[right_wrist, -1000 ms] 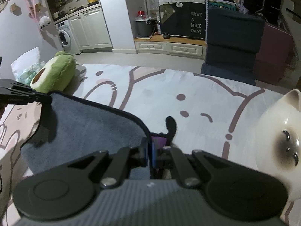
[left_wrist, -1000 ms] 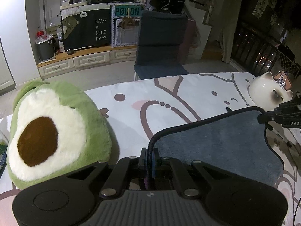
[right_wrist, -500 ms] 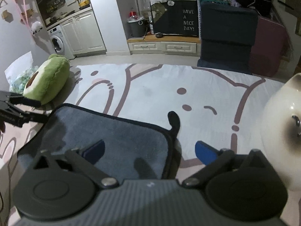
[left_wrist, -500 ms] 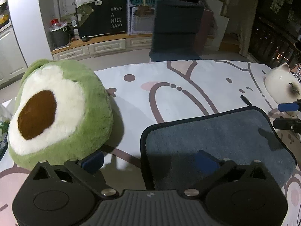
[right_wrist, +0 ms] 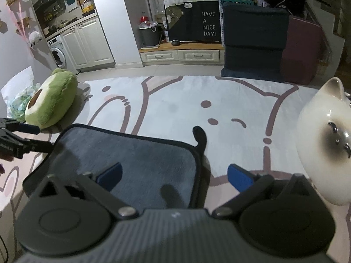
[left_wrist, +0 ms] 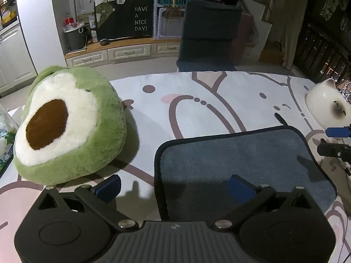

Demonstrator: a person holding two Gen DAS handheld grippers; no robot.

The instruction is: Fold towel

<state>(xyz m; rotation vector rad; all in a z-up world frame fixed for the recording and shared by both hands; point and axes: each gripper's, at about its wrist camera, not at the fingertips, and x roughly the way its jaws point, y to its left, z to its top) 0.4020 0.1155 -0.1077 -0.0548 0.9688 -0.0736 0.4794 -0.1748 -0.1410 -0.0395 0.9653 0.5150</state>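
A grey-blue towel [left_wrist: 237, 160] with a dark hem lies flat on the patterned cloth; it also shows in the right wrist view [right_wrist: 129, 157]. Its hanging loop [right_wrist: 200, 137] sticks out at the far right corner. My left gripper [left_wrist: 173, 186] is open and empty, straddling the towel's near left edge. My right gripper [right_wrist: 173, 175] is open and empty, straddling the towel's right edge. Each gripper also shows at the edge of the other's view: the right one [left_wrist: 335, 140], the left one [right_wrist: 26, 138].
A green avocado plush [left_wrist: 65, 127] sits left of the towel. A white ceramic cat [right_wrist: 326, 144] stands close to its right side. A plastic bag [right_wrist: 19, 103] lies at the far left. A dark chair [left_wrist: 208, 35] stands beyond the table.
One second ago both grippers were shut on the towel's corners. They have opened and let go; the towel has dropped flat. Both grippers have pulled back slightly.
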